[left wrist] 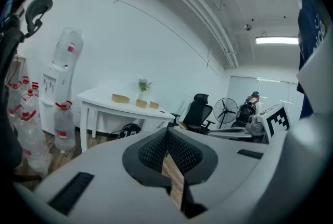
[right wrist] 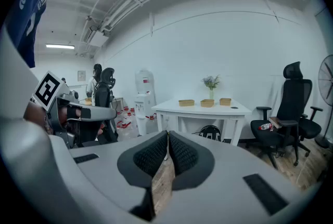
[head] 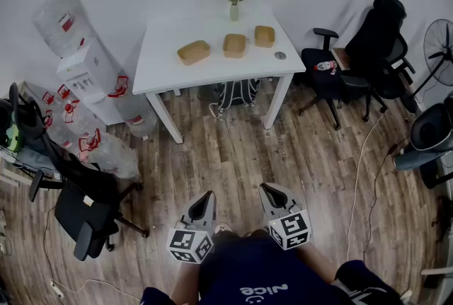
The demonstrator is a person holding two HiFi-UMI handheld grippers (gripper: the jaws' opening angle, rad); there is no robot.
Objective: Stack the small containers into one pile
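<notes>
On the table [head: 159, 73] at twelve o'clock, three small containers [head: 234, 44] sit apart, none stacked yet; left tool [head: 207, 195] and right tool [head: 267, 189], at six o'clock, are clenched empty.

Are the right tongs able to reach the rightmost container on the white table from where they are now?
Probably not yet. The right tongs hang shut, well short of the table, with wood floor between. Nothing blocks the rightmost container; stepping closer should do.
</notes>
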